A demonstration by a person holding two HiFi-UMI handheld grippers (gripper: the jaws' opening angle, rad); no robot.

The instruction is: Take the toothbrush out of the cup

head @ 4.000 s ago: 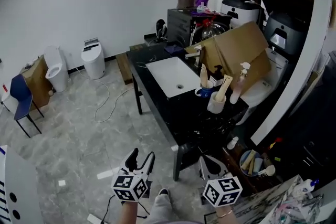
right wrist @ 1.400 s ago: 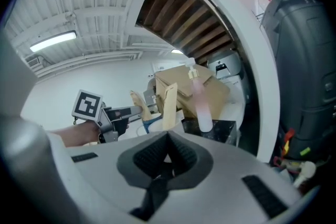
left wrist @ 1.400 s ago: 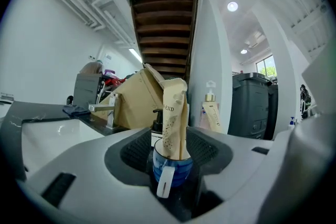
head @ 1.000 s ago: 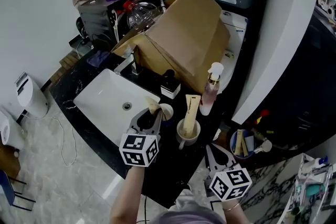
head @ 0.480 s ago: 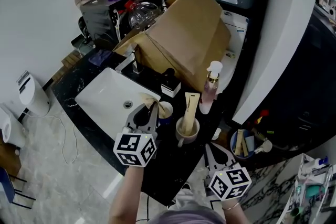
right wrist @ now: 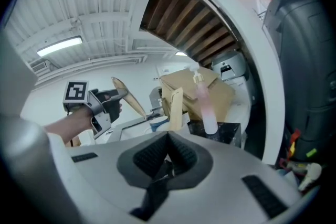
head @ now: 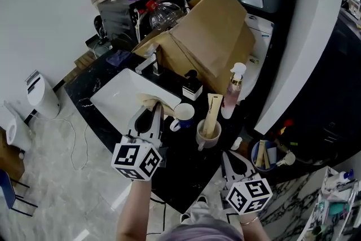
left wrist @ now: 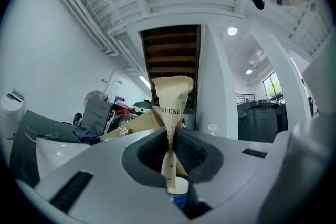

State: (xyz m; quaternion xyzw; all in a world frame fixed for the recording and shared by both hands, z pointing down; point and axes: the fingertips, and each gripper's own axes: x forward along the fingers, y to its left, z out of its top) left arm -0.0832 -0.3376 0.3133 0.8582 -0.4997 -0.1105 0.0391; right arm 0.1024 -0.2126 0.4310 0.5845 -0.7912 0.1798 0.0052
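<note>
- A black marble countertop [head: 183, 169] ran across the head view, with the person standing at its near edge.
- A large brown cardboard box [head: 217, 36] leaned across the back of the countertop, behind everything else.
- A white rectangular sink [head: 119, 94] was set into the countertop, left of the box.
- The left gripper [head: 151, 112] was raised over the near right corner of the sink. Its jaws were pinched nearly together on the toothbrush, with the wrapper squeezed flat between the pads.
- The right gripper [head: 231, 160] hung low by the near edge of the countertop, well apart from the cups. Its jaws were closed together with nothing between them.
- A slim pink pump bottle with a white head [head: 232, 96] stood upright in front of the box, just right of the cups.
- A cream mug [head: 206, 138] stood near the bottle and held a flat beige tube [head: 212, 112] on end.
- A blue-and-white cup [head: 184, 113] stood between the sink and the cream mug, with its mouth empty.
- The toothbrush in a beige paper wrapper [left wrist: 171, 105] was out of the cup, held at its middle by the left gripper. In the head view it lay just left of the cup, over the sink's edge. In the left gripper view its crimped top stood above the jaws, and the cup's rim showed below them.
</note>
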